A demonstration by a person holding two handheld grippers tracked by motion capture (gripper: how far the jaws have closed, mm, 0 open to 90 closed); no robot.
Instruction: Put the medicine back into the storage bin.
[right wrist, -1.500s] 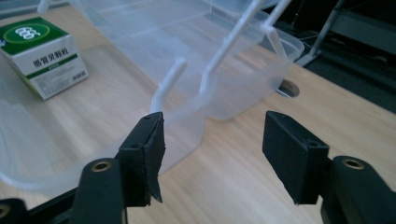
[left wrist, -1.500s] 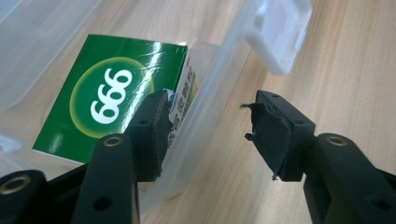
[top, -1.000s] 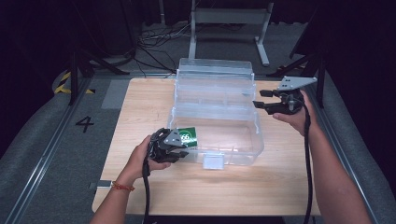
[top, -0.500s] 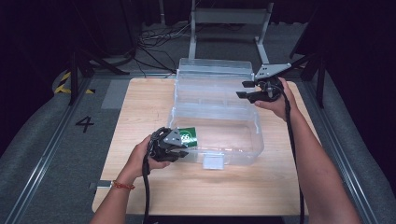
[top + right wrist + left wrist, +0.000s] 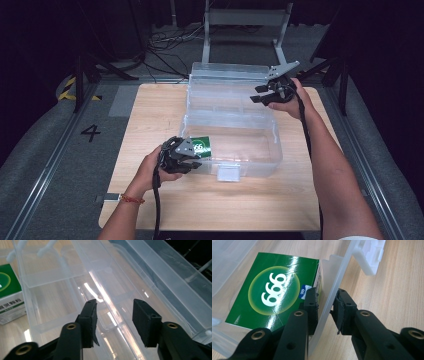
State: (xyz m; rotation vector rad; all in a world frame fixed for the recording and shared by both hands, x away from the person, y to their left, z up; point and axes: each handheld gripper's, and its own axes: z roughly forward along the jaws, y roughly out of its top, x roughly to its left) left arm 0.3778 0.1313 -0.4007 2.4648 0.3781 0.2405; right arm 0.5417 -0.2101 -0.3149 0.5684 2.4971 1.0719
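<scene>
Left gripper (image 5: 325, 311) fingers are pinching the clear storage box (image 5: 235, 125) front wall, steadying it; green carton (image 5: 274, 288) is sitting inside. Right gripper (image 5: 113, 320), unclenched and just narrowing, is nearing the lid edge: centre it before clamping.

A green carton (image 5: 272, 288) with white "666" sits in a clear plastic box (image 5: 260, 150).

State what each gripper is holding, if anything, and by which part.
The left gripper clamps the clear plastic box's front wall near its corner. The right gripper holds nothing; its jaws stand open above the box's tray.
</scene>
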